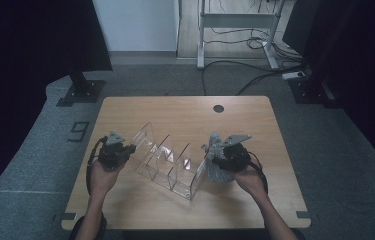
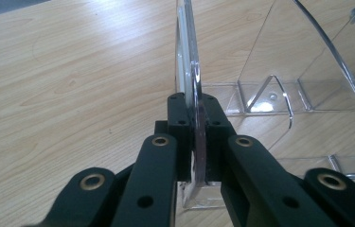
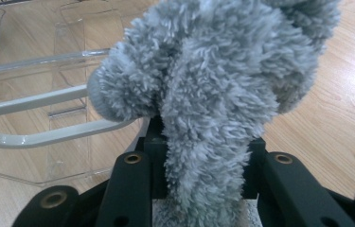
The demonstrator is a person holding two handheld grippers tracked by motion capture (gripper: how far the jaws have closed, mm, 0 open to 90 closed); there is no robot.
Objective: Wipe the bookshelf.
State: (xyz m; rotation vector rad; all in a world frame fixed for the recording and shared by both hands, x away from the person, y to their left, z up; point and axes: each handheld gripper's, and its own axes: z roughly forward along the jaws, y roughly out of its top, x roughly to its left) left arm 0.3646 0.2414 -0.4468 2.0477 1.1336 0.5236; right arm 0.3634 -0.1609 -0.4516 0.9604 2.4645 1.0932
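Grey fluffy cloth clamped in right gripper, near organiser's 3 o'clock end; left gripper pinches clear acrylic organiser wall at 9 o'clock; wiping apparently barely begun.

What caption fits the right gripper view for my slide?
Right gripper clamping a fluffy grey cloth beside a clear acrylic organizer on a wooden table.

Grey fluffy cloth between black jaws

High view dim, dark edges; gripper views bright, sharp.
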